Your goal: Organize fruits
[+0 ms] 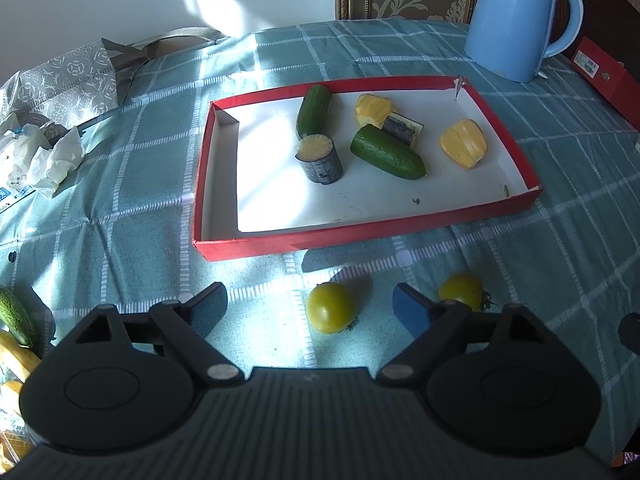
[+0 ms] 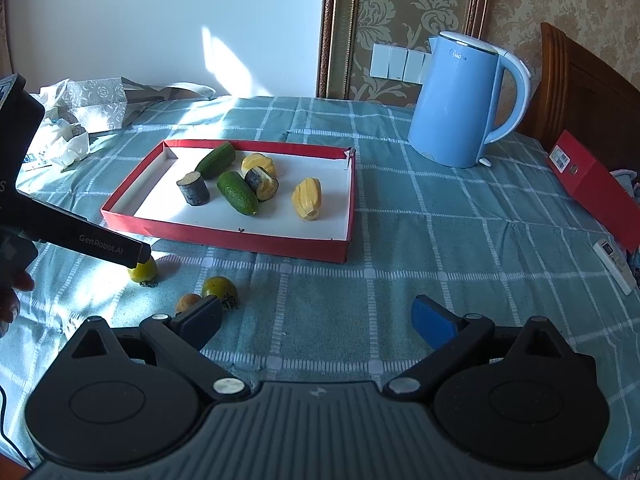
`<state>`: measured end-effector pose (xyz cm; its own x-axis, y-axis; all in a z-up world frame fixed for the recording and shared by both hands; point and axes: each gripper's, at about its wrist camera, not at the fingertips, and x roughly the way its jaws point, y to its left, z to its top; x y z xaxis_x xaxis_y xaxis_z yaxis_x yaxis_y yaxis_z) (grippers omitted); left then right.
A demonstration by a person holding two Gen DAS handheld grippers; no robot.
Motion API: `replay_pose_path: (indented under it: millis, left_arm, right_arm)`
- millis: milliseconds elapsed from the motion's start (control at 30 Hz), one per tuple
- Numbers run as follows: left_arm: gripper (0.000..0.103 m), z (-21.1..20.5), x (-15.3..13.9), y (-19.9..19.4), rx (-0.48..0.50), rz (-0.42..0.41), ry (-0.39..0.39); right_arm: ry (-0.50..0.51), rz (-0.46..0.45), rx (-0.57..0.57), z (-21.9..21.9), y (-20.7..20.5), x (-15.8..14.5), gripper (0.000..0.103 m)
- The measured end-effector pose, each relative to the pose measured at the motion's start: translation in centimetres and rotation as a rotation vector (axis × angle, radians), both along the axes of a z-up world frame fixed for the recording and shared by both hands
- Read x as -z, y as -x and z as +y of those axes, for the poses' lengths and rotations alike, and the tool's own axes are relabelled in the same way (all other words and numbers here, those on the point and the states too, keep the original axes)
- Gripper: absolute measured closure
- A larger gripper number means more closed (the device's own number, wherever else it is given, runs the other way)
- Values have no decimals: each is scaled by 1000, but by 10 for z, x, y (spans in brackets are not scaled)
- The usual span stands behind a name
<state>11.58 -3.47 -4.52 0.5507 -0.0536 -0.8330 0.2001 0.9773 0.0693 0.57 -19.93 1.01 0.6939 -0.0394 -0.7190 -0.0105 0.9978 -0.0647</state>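
A red-rimmed white tray (image 1: 400,228) (image 2: 224,236) holds two cucumbers (image 1: 386,152), two dark eggplant pieces (image 1: 320,160) and two yellow jackfruit pieces (image 1: 464,143). Two green-yellow tomatoes lie on the cloth in front of it. My left gripper (image 1: 310,310) is open, its jaws on either side of the left tomato (image 1: 331,307) (image 2: 143,270); the other tomato (image 1: 461,290) (image 2: 219,287) sits just right of its right finger. My right gripper (image 2: 316,320) is open and empty over bare cloth. A small brown fruit (image 2: 187,302) lies by its left finger.
A blue kettle (image 2: 460,104) stands at the back right. A red box (image 2: 592,184) and a white remote (image 2: 614,266) lie at the right edge. Tissues and a patterned bag (image 1: 60,80) sit at the left. More produce (image 1: 16,316) lies at the near left.
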Motion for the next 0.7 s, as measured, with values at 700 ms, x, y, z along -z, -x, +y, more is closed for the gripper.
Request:
replay_pose_path:
  millis: [700]
  left_arm:
    - [34,-1,11,-6,0,40,18]
  right_arm:
    - [7,15,8,-3,1,2,2]
